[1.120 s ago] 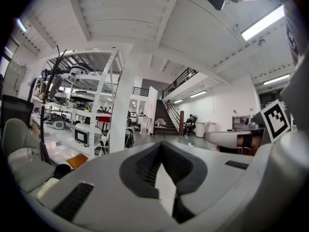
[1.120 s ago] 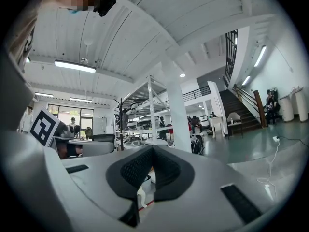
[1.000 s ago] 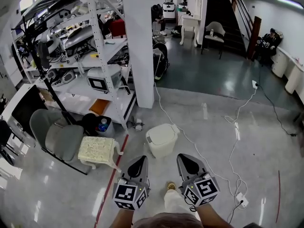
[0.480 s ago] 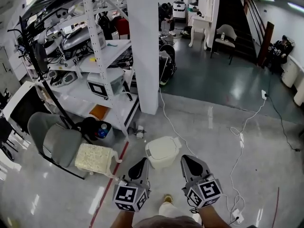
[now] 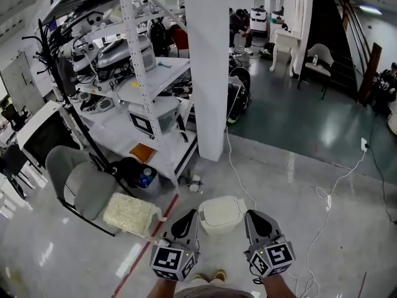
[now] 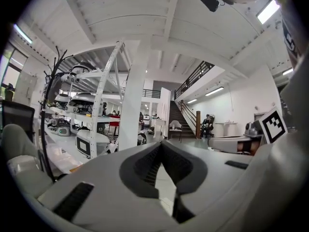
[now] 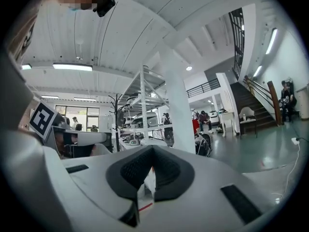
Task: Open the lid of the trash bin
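Trash bin [image 5: 222, 215] has slid down the head view over the last second, from mid-frame above both grippers to lower centre, right in the slot between them. The shelving rack [image 5: 146, 79] and white pillar [image 5: 208, 67] have grown and shifted right. I read that as me walking up to the bin, so this is approach only and nothing has been touched yet.

Lid [image 5: 226, 207] is still flat down on the bin and closed. The task hasn't started.

Left gripper [image 5: 186, 221]: its own view shows the pads [image 6: 145, 166] meeting at the tips, with nothing clamped and only floor visible through the gap below. Right gripper [image 5: 256, 219] is the same, pads [image 7: 166, 170] together at the tips and empty. Both gripper views look out level across the room, not down at the bin, so they tell me nothing about the lid.

Geometry in the head view:
- Bin sits between the two grippers, left tip just off its left edge and right tip just off its right edge.
- The gap can't be judged from this steep angle. The grippers look to be above bin height and apart from it, with no contact.
- The bin's pale front panel faces lower left of frame. I can't make out a hinge or a lip.

Clutter nearby: cushioned stool [image 5: 129, 211] to the left of the bin, a red floor line [image 5: 152, 247] under the left gripper, and a white cable [image 5: 239, 179] running just behind the bin.

Next, as I see it: tilt down, open one pair of pads and find the lid edge.
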### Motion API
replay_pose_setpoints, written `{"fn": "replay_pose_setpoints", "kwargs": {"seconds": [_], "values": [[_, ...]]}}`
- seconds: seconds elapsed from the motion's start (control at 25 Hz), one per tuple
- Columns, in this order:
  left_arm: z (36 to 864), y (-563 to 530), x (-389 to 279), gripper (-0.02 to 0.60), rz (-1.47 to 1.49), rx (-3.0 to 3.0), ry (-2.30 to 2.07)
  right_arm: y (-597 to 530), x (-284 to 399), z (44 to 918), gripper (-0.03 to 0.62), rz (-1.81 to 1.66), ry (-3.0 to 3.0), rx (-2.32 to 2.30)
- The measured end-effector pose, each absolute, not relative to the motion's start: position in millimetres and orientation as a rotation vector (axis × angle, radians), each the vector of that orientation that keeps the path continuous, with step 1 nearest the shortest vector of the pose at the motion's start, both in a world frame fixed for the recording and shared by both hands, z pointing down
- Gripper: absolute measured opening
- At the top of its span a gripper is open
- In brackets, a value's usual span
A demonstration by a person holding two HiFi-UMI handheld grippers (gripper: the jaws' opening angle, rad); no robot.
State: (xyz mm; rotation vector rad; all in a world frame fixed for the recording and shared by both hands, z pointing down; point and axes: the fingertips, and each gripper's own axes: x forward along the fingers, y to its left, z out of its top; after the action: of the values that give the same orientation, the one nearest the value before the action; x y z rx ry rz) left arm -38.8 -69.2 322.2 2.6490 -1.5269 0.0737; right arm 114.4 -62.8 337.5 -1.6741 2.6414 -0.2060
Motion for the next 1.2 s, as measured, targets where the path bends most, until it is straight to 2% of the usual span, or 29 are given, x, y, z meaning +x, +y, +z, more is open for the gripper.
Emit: {"fn": "replay_pose_setpoints", "kwargs": {"seconds": [0.6,1.2], "values": [[294.1,-147.1,-42.6,-0.002,-0.011,2.706,-1.522,-139.7,99.6,309.5,0.032,-0.091,2.597,-1.649],[324.0,-200.5,-38.1,-0.002,0.005,2.740,-1.454,-186.7,90.0,336.0,0.032,-0.149,2.622,-1.666]]}}
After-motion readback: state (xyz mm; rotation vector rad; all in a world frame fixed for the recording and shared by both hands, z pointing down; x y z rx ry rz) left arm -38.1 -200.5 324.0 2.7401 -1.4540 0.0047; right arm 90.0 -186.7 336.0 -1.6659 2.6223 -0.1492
